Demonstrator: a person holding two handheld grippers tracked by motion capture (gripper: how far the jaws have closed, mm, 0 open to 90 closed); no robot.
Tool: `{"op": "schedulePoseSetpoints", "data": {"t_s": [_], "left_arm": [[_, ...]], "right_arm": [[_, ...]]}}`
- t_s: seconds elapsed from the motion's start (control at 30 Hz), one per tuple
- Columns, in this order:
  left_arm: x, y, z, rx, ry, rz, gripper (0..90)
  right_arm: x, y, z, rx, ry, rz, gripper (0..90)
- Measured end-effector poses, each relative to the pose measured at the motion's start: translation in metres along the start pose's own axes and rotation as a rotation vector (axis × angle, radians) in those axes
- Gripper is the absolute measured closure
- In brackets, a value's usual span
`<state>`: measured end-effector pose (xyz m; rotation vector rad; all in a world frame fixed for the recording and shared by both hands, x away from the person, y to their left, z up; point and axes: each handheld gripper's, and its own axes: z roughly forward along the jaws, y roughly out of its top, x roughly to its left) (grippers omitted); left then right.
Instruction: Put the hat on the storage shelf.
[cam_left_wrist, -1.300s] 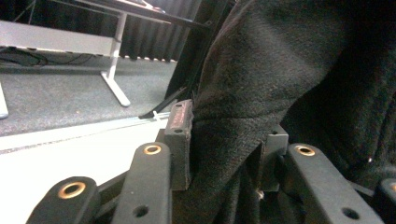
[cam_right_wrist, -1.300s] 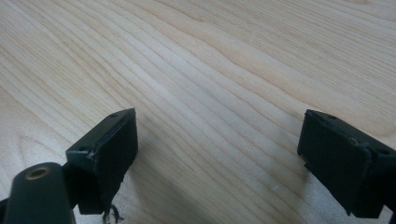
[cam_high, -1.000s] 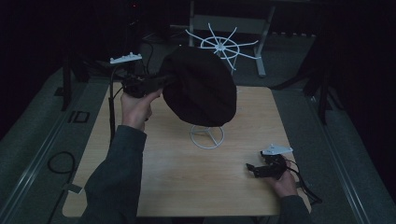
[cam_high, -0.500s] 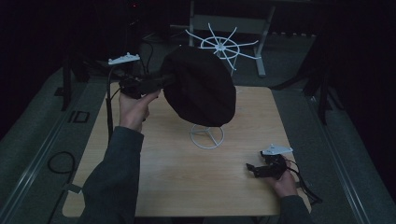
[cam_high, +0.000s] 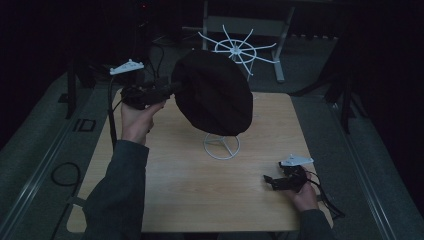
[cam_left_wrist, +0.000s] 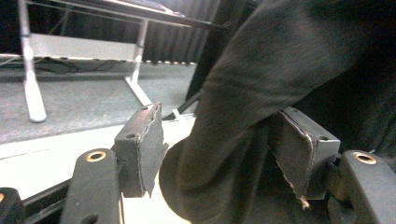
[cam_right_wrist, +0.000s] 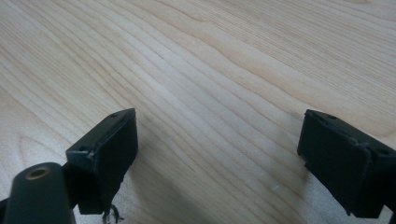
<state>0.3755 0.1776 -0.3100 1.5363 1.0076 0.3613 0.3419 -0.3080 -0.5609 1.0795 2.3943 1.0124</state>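
A black fabric hat hangs tilted on a white wire stand in the middle of the wooden table. My left gripper is raised at the hat's left rim. In the left gripper view its jaws stand apart around a fold of the dark cloth, which lies against the right pad and leaves a gap to the left pad. Low over the table's near right corner my right gripper points left, open, with bare wood between its jaws.
Behind the table stands a white spoked rack in front of a metal frame. A cable loop lies on the grey floor to the left. Dark surroundings close in on both sides.
My left gripper has shifted very slightly to the left at the hat's rim. The hat and my right gripper have stayed put.
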Motion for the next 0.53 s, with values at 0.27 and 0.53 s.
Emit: {"op": "schedulePoseSetpoints", "data": {"t_s": [0.27, 0.53], "left_arm": [[-0.002, 0.001, -0.011, 0.002, 0.028, 0.037, 37.1], [-0.009, -0.001, -0.023, 0.031, 0.093, 0.093, 37.2]], "right_arm": [[0.000, 0.000, 0.000, 0.000, -0.002, 0.001, 12.1], [0.000, 0.000, 0.000, 0.001, -0.001, 0.003, 12.1]]}}
